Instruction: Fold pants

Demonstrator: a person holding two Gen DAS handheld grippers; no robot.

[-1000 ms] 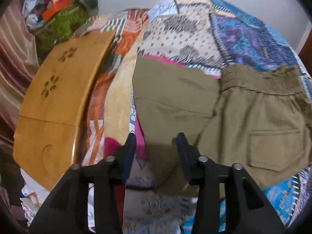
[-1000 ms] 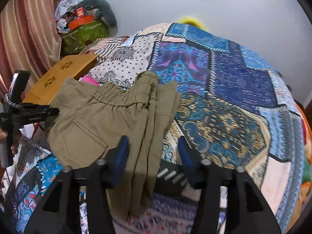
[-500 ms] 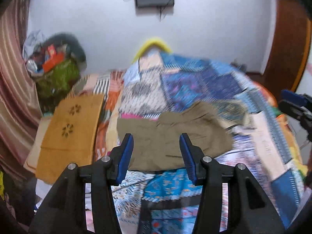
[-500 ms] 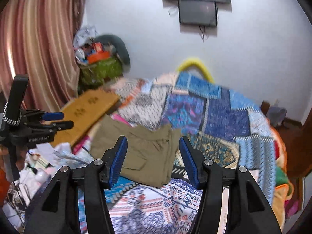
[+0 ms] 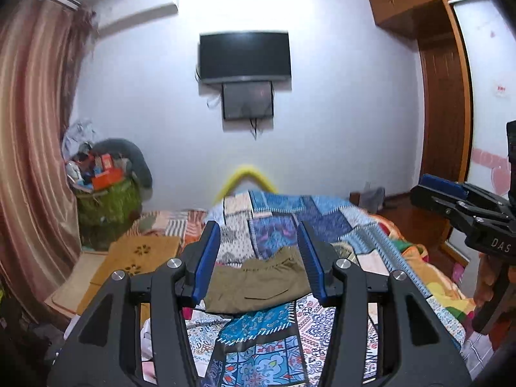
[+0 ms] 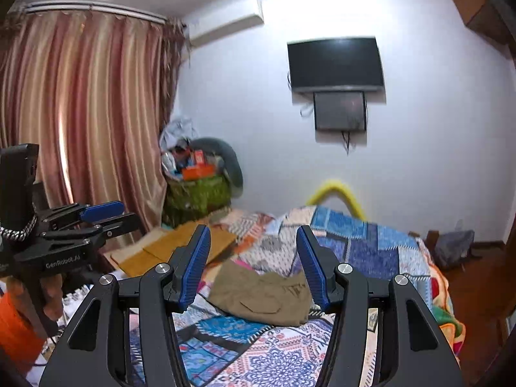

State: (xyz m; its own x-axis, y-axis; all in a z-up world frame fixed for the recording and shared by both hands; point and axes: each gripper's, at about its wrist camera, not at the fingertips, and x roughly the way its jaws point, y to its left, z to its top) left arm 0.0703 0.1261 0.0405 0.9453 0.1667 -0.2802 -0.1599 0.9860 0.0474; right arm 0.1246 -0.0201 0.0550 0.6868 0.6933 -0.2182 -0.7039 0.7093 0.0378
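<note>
The bed, spread with a patchwork quilt in blues, whites and pinks, fills the lower half of both views and carries the one thing that matters. Beside it at about 9 o'clock in the left wrist view lies a wooden board with flower cut-outs, and beyond that a green basket heaped with clutter stands against the wall under a striped curtain. A dark screen hangs on the wall at 12 o'clock.

The pants, olive-khaki, sit on the quilt as a compact folded bundle, near the foot edge, framed between the blue pads in each view. A back pocket faces up and the gathered waistband lies along the far side. By the look of it the fold is done or nearly so.

The cloth looks like light, soft woven cotton: limp, not slippery, nothing fragile. It would likely sag and spill open if lifted by one layer, so any hold should pinch all layers together at a folded edge or at the thicker waistband.

The left claw stands wide and holds nothing, raised well clear of the pants. The right claw is likewise wide and bare, also well above the bundle.
</note>
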